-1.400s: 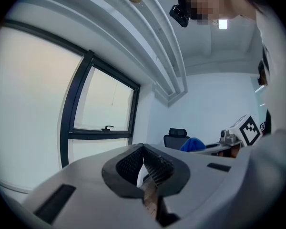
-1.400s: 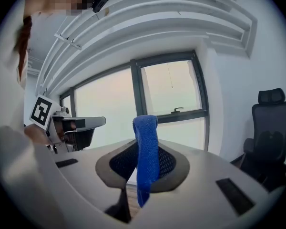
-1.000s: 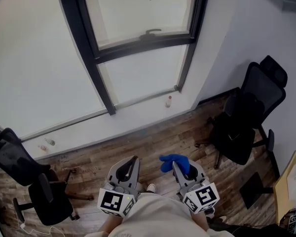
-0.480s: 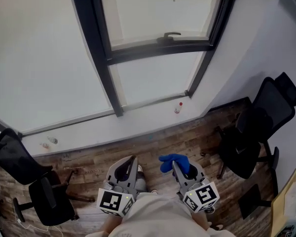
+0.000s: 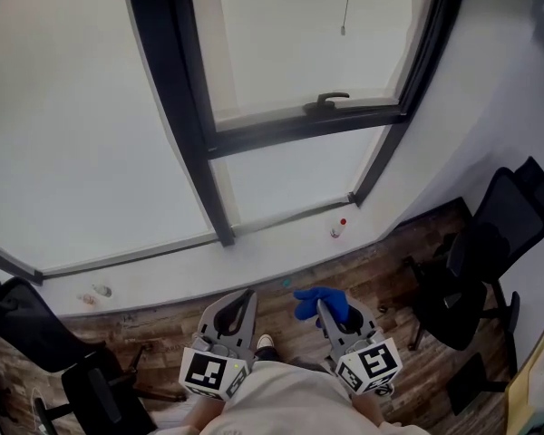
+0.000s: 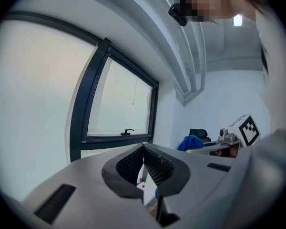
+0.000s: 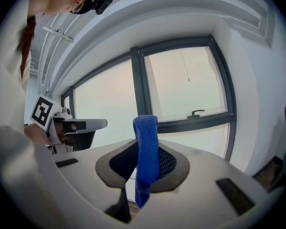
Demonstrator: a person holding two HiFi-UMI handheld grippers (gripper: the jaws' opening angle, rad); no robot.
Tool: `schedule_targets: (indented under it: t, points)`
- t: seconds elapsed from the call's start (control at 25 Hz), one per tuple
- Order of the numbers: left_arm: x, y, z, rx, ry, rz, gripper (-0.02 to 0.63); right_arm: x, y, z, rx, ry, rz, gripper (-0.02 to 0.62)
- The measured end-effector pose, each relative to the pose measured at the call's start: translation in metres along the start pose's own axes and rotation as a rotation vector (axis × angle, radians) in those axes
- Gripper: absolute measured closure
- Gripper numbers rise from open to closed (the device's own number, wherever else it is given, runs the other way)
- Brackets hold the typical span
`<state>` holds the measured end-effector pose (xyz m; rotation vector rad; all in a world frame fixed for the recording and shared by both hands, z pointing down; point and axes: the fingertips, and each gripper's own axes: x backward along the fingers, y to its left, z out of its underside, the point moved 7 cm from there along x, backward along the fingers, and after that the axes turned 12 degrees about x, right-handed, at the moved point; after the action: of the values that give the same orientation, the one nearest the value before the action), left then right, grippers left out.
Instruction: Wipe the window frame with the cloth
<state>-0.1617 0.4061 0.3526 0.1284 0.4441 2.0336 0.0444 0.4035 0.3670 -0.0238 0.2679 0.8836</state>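
right claw: my right gripper point(image 5: 334, 315) clamped on the blue cloth point(image 5: 321, 299)
left claw: my left gripper point(image 5: 234, 314), jaws together, holds nothing
target: window frame point(image 5: 299, 132) ahead and up, well apart; crossbar runs left-right, right claw nearer

wood floor point(image 5: 394, 256), black office chairs point(image 5: 494, 234), white ledge point(image 5: 272, 243), small bottle point(image 5: 339, 228)

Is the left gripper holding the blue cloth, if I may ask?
No, the right gripper clamps the blue cloth; the left gripper holds nothing.
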Motion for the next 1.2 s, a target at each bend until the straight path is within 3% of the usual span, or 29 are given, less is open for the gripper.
schedule_targets:
  t: [0.4, 0.84, 1.2]
  points:
    - [-0.050, 0.028, 0.001, 0.040, 0.032, -0.030, 0.597, -0.049, -0.037, 0.004, -0.020, 0.035, -0.011, 0.534]
    - [-0.136, 0.018, -0.020, 0.029, -0.031, -0.075, 0.597, -0.093, -0.133, -0.014, 0.027, -0.008, -0.071, 0.534]
    - [-0.168, 0.021, -0.016, 0.033, -0.024, -0.104, 0.597, -0.112, -0.162, -0.004, 0.005, 0.001, -0.095, 0.534]
